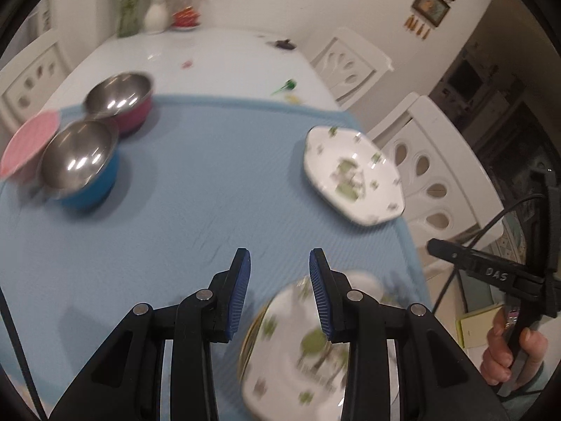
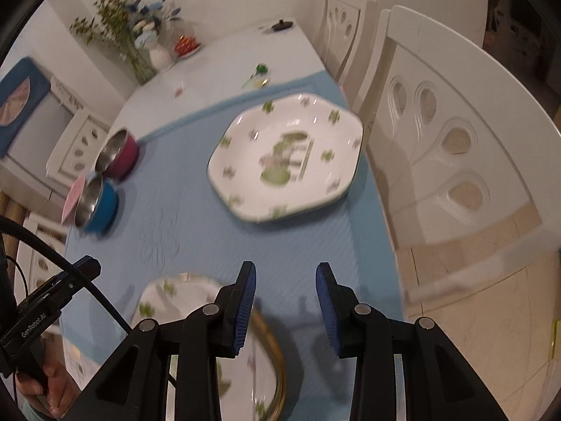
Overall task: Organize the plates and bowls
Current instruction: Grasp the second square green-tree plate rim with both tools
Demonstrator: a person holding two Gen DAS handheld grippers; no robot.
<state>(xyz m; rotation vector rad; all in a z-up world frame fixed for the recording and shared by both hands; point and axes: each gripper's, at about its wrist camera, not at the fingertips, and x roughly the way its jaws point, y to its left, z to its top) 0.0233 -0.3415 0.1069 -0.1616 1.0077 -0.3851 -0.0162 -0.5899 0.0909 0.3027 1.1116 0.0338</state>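
**Both tongs free, plates still apart**

From the left wrist, we hold the left tongs point(image 1: 279, 263) spread wide with nothing between them, hovering over the blue mat point(image 1: 196, 182). Just beneath sits the near plate point(image 1: 301, 354), flat, face up. The far plate point(image 1: 352, 175) lies well apart, near the mat's right edge. At far left the blue bowl point(image 1: 79, 165) and the pink bowl point(image 1: 122, 100) stand upright, mouths up, touching or nearly so, a pink lid point(image 1: 28, 142) leaning beside them.

Now the right wrist: our right tongs point(image 2: 285, 275) are released too, empty, aimed toward the far plate point(image 2: 285, 156). It's eight-sided, lying flat, its longer span running left to right across our view. The near plate point(image 2: 182, 301) peeks out lower left.

We judge it's early: nothing stacked yet. Next we'd need to reach a plate's rim and pinch it edge-on, since flat china on this worktop offers little else.
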